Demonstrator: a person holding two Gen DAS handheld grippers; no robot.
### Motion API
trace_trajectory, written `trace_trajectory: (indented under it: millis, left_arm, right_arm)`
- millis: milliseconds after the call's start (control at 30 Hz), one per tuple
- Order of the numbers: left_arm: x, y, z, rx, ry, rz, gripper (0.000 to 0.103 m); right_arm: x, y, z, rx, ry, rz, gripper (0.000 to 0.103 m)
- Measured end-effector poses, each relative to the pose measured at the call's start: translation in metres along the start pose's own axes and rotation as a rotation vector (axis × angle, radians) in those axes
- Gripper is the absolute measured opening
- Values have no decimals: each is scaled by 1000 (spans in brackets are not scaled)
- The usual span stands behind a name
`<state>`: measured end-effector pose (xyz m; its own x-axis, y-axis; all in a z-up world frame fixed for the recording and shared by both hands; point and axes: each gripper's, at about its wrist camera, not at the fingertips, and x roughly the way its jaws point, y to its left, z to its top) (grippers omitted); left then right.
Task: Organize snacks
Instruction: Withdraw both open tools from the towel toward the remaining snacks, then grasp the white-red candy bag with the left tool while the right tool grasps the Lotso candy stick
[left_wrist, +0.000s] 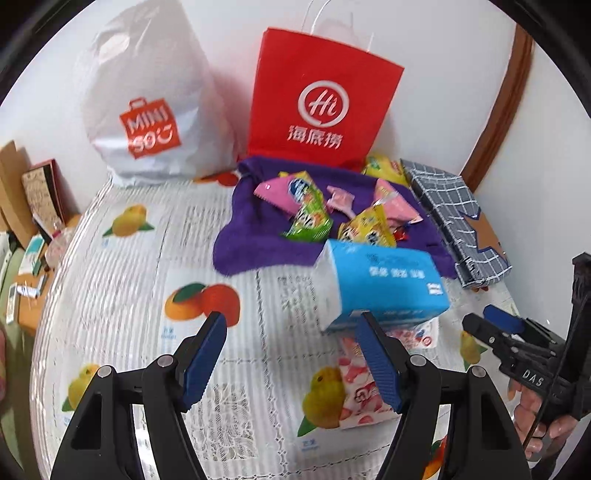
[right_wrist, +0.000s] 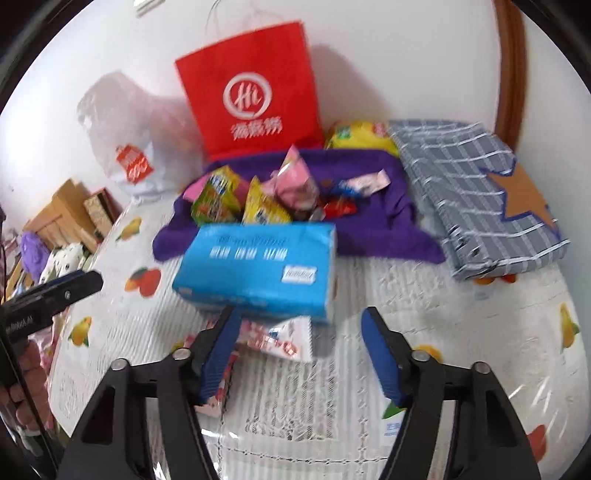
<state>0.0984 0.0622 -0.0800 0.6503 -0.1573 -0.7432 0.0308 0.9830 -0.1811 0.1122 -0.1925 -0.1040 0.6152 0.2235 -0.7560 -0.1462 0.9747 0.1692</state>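
I hold both tools tilted down toward the table (left_wrist: 122, 266), each in its own fist (my right hand (left_wrist: 532, 410) shows at the edge of the left camera's view, wrapped around its grip). The blue tissue pack (right_wrist: 255, 269) lies just ahead of both, its long axis running across the right camera's view, one end propped on the pink-and-white snack packet (left_wrist: 356, 384) under it. Behind it the loose snacks (right_wrist: 258, 195) are heaped on a purple cloth (left_wrist: 251, 236), in front of the red paper bag (left_wrist: 325, 99). My left gripper (left_wrist: 295, 354) stands about half open with nothing between its pads; its right finger overlaps the pink packet in view, contact unclear. My right gripper (right_wrist: 299, 354) is likewise parted and empty, just short of the tissue pack.
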Motion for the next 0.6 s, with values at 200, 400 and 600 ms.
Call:
trace_trajectory:
  millis: [200, 400, 600]
  left_arm:
    - [13, 9, -6, -17, 30, 4, 71]
    - [18, 16, -9, -12, 32, 0, 71]
    - [25, 16, -9, 0, 39, -22, 71]
  right_arm:
    - [15, 25, -9, -91, -1, 86, 51]
    - [38, 46, -11, -184, 18, 116, 46]
    - [60, 51, -6, -227, 65, 139, 46]
